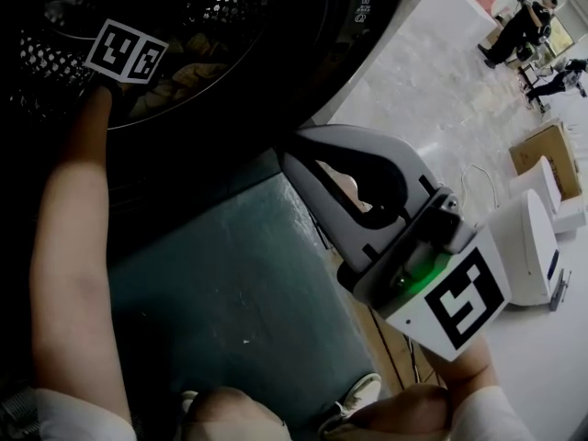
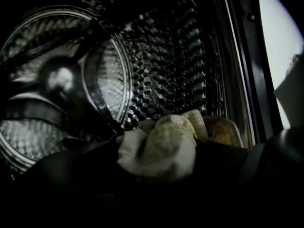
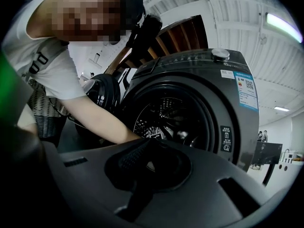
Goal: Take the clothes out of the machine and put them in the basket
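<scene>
The dark grey washing machine (image 3: 199, 80) stands with its door (image 3: 102, 95) swung open. My left arm reaches into the drum (image 1: 211, 26); only the left gripper's marker cube (image 1: 129, 51) shows in the head view. Inside, a cream and tan bundle of clothes (image 2: 164, 144) lies on the drum floor among darker cloth. My left gripper (image 2: 164, 175) is open, its dark jaws low on either side of the bundle. My right gripper (image 1: 292, 154) hangs outside the drum opening, shut and empty. A woven basket (image 3: 45, 120) stands to the machine's left.
The perforated drum wall (image 2: 180, 61) and door rim (image 2: 247, 65) hem in the left gripper. A cardboard box (image 1: 547, 150) and a white appliance (image 1: 533, 246) sit on the pale floor at right. People (image 1: 519, 26) stand far off. My shoes (image 1: 354, 398) are below.
</scene>
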`<state>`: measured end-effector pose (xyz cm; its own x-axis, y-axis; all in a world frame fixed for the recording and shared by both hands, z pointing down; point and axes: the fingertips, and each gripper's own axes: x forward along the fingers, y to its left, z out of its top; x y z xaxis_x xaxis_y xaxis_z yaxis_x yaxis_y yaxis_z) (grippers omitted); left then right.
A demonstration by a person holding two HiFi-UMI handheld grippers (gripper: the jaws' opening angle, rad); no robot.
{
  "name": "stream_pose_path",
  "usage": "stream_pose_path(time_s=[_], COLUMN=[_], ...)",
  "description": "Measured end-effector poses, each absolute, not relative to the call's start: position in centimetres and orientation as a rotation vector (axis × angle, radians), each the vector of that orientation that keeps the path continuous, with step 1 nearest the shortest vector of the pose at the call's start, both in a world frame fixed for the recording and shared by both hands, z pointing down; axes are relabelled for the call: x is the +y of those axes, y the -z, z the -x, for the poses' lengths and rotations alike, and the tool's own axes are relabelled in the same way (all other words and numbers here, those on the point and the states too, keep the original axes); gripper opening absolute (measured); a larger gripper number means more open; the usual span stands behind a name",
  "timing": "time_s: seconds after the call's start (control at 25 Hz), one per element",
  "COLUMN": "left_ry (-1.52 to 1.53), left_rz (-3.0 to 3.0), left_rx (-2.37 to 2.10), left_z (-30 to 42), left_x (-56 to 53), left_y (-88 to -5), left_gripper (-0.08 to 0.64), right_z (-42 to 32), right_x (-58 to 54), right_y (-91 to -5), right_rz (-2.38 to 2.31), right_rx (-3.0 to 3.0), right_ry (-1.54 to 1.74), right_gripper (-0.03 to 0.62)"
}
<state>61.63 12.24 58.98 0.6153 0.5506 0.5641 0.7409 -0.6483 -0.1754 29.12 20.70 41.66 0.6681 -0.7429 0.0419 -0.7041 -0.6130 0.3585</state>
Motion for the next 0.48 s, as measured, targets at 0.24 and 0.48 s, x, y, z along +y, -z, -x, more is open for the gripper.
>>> stream_pose_path(time_s=[0.24,0.48], left_ry=[0.727,0.666], left_rz=[2.314,2.184], left_rx=[-1.020,-0.942], left_z=[-61.5,-60.3], left_x=[13.0,13.5], left_y=[-61.1,-60.9], left_gripper=[0.382,0.167], right_z=[-28.9,-28.0], right_x=[21.0,21.8], right_y=[-41.7,-40.8], right_rz=[-2.526,-2.535], right_rx=[-1.126,-1.106], right_ry=[0.142,0.138], right_gripper=[0.014,0.014])
